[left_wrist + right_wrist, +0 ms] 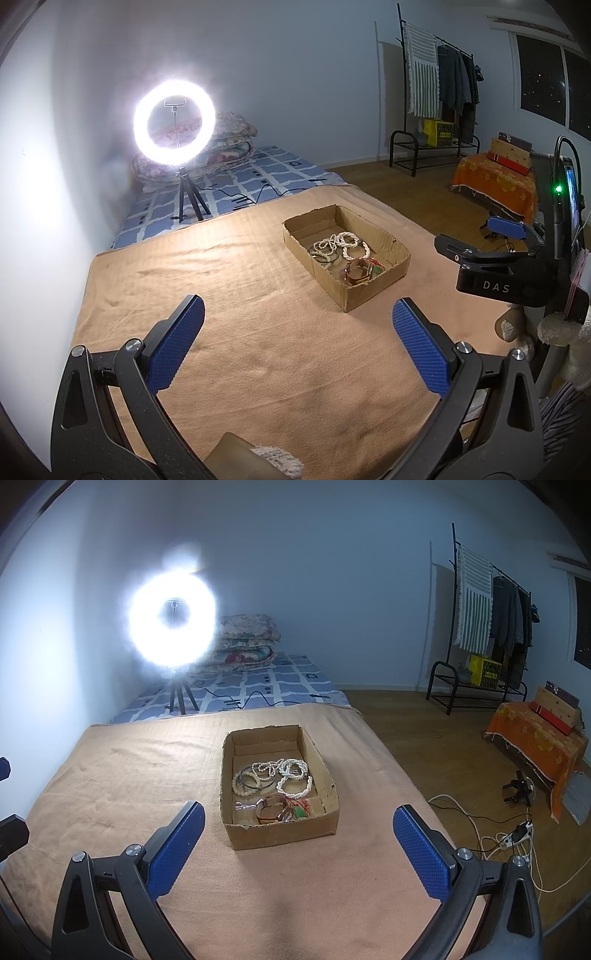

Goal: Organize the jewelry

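A shallow cardboard box (pixel 373 286) (pixel 280 834) sits on the tan blanket (pixel 240 314) (pixel 129 775). It holds several white bead bracelets (pixel 341 243) (pixel 291 775), a dark bangle (pixel 251 779) and a brown leather watch strap (pixel 360 273) (pixel 271 808). My left gripper (pixel 299 336) is open and empty, short of the box and to its left. My right gripper (pixel 299 838) is open and empty, its fingers on either side of the box's near end, above it. The right gripper also shows at the right of the left wrist view (pixel 480 240).
A lit ring light on a tripod (pixel 173 122) (pixel 171 624) stands on the blue patterned mattress behind the blanket. Folded quilts (pixel 243 642) lie at the wall. A clothes rack (pixel 439 92), an orange-covered bench (pixel 539 746) and floor cables (pixel 498 834) are to the right.
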Available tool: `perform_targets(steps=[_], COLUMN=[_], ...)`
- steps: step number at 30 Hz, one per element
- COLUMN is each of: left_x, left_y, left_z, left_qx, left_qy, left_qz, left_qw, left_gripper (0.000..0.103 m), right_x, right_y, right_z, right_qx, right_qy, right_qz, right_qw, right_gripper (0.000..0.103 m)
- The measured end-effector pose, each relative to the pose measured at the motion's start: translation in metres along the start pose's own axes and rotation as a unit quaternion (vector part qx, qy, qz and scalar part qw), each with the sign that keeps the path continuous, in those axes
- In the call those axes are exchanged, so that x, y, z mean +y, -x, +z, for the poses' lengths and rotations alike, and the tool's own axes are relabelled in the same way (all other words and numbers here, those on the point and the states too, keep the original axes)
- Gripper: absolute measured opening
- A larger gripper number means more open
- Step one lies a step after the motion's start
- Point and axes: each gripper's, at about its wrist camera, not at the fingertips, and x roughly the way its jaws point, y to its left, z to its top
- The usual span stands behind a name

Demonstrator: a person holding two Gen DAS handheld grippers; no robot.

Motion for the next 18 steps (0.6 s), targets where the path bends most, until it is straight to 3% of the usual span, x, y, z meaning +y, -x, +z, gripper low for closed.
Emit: perform_targets(steps=[18], left_x=[-0.0014], left_y=[0.0008], left_z=[0.0000], left_qx=[0.000], left_qy=[-0.002], left_qz=[0.000], left_qw=[1.0000], left_gripper=[0.103], right_x=[-0.0004], right_y=[0.0005], right_z=[-0.0018], right_qx=[0.001], right_qy=[0.003], right_qz=[0.002], right_qw=[1.000], right_gripper=[0.103])
